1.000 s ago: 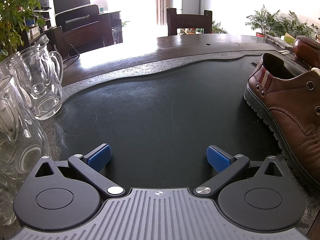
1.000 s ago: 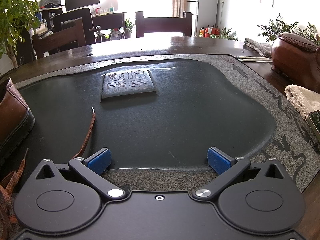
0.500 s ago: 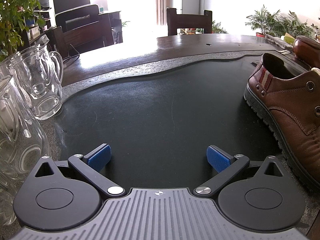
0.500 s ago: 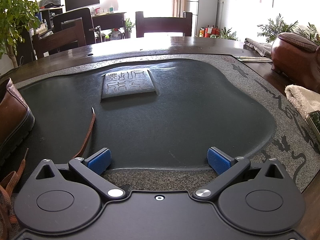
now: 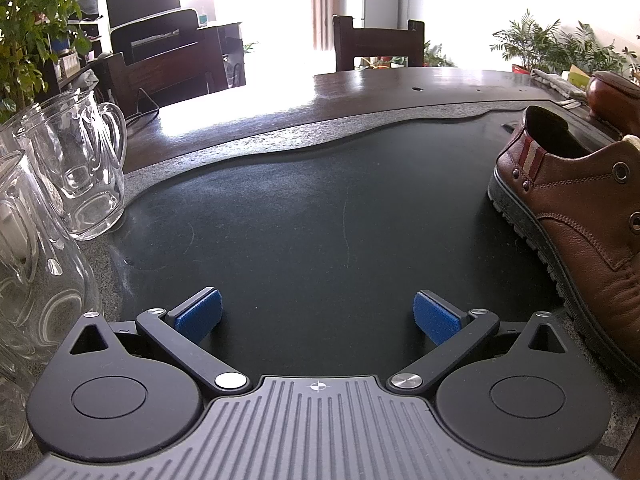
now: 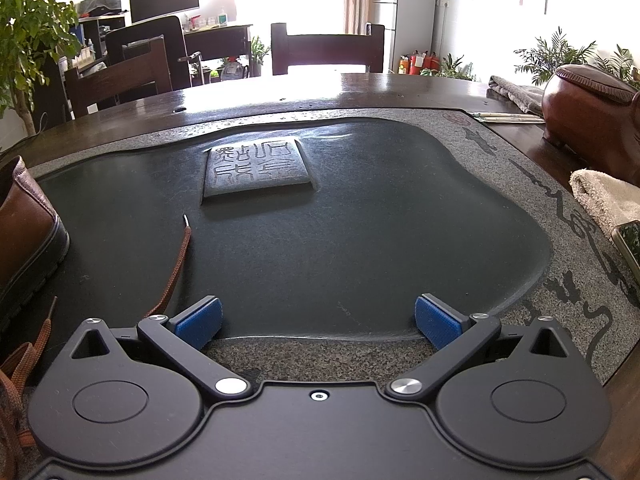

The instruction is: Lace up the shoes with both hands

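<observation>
1. Nothing has moved since a second ago: on both my feeds the grippers and the shoe sit exactly where they were.

2. Left wrist view: my left gripper (image 5: 316,314) has its jaws spread wide, the blue pads (image 5: 198,314) well apart with nothing between them. It hangs low over the dark stone tray (image 5: 300,216) set into the counter (image 5: 400,88).

3. In the same view the brown leather shoe (image 5: 576,224) stands upright on the tray at the right edge, heel toward the far side, with empty eyelets showing along its upper. It is near the gripper's right finger but not touching it.

4. Two clear glass mugs (image 5: 76,164) stand at the left on the tray's speckled rim, well apart from the shoe.

5. Right wrist view: my right gripper (image 6: 318,318) is likewise wide apart and holds nothing, sitting over the near speckled rim of the tray (image 6: 360,240).

6. Here the shoe (image 6: 24,236) shows only at the left edge. A brown lace (image 6: 178,264) runs loose across the tray from beside the left finger toward a carved stone block (image 6: 258,170), its tip lying free; more lace is bunched at the lower left corner.

7. A white towel (image 6: 600,196) lies on the counter at the right, well away from the shoe.
</observation>
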